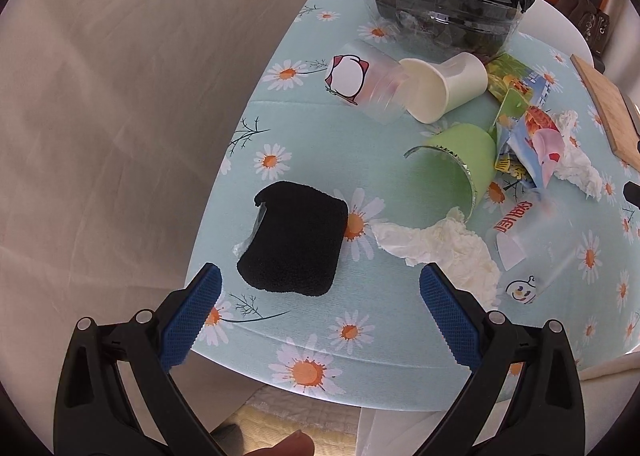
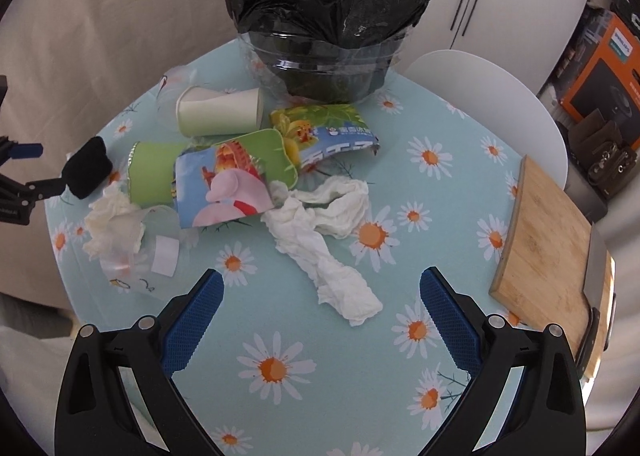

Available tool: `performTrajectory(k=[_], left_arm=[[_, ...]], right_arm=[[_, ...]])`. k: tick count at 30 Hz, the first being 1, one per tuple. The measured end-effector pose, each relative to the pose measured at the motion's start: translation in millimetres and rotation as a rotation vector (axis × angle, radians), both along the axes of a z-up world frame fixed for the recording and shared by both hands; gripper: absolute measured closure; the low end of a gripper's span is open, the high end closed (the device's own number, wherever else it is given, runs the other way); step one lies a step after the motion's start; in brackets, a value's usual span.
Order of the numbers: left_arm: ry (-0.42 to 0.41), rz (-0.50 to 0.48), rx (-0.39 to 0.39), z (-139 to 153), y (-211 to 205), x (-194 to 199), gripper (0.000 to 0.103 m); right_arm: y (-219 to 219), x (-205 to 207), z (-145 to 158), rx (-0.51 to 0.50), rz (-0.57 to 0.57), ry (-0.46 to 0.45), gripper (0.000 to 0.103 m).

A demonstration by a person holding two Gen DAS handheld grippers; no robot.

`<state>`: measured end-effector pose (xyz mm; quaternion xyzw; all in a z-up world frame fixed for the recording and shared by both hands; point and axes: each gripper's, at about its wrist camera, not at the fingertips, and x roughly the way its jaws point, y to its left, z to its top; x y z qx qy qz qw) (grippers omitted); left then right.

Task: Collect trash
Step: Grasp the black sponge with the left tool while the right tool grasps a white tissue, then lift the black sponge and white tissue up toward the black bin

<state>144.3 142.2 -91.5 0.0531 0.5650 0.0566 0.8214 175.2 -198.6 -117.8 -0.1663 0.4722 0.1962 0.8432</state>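
Blue-padded, our left gripper (image 1: 320, 310) is hovering spread wide over the near table edge, the black sponge (image 1: 295, 238) just beyond it. Our right gripper (image 2: 321, 314) is also hanging wide apart, pinching nothing, with a crumpled white tissue (image 2: 320, 240) between its fingers. Cups and wrappers are lying near the bag-lined bin (image 2: 324, 56) at the far side.

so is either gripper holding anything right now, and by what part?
Nothing held. Left gripper is open above the black sponge; right gripper is open near the white tissue, not touching it.
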Motion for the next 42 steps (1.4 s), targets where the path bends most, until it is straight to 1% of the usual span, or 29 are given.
performTrajectory(k=[3, 8, 11, 15, 18, 19, 20, 21, 22, 23, 24, 25, 27, 29, 32, 37, 42], left_arm=[[0.015, 0.004, -0.004, -6, 9, 10, 0.006], [0.039, 0.006, -0.037, -15, 23, 21, 0.006], [0.058, -0.004, -0.023, -22, 28, 28, 0.006], [0.101, -0.041, 0.017, -39, 30, 38, 0.006], [0.131, -0.063, 0.022, -52, 32, 44, 0.006], [0.142, -0.064, 0.022, -56, 32, 46, 0.006], [0.155, -0.064, 0.016, -59, 34, 48, 0.007], [0.165, -0.064, 0.007, -63, 35, 50, 0.014], [0.172, -0.066, -0.002, -65, 35, 51, 0.031], [0.182, -0.077, -0.014, -67, 34, 52, 0.038], [0.181, -0.086, -0.003, -67, 33, 52, 0.038], [0.182, -0.095, 0.005, -67, 32, 52, 0.038], [0.185, -0.115, 0.014, -66, 29, 50, 0.039], [0.188, -0.13, 0.014, -65, 26, 47, 0.039], [0.181, -0.143, 0.027, -61, 22, 43, 0.039], [0.157, -0.15, 0.038, -50, 14, 32, 0.039], [0.127, -0.157, 0.043, -34, 8, 21, 0.039]], right_arm=[[2, 13, -12, -0.015, 0.003, 0.021, 0.01], [8, 31, -27, -0.027, 0.024, 0.055, 0.01], [15, 39, -37, -0.037, 0.049, 0.076, 0.01], [24, 49, -48, -0.055, 0.073, 0.093, 0.01], [28, 58, -54, -0.058, 0.085, 0.106, 0.01], [29, 60, -56, -0.059, 0.089, 0.109, 0.012], [30, 62, -58, -0.063, 0.09, 0.109, 0.021], [31, 66, -60, -0.067, 0.086, 0.11, 0.035], [31, 69, -63, -0.065, 0.082, 0.121, 0.04], [30, 73, -66, -0.053, 0.082, 0.148, 0.054], [30, 74, -67, -0.043, 0.086, 0.16, 0.068], [30, 75, -66, -0.041, 0.088, 0.152, 0.073], [29, 75, -64, -0.021, 0.096, 0.164, 0.083], [25, 74, -61, -0.007, 0.092, 0.165, 0.085], [14, 69, -54, 0.017, 0.073, 0.164, 0.086], [-1, 56, -40, 0.061, 0.037, 0.139, 0.086], [-12, 41, -22, 0.095, 0.027, 0.099, 0.086]])
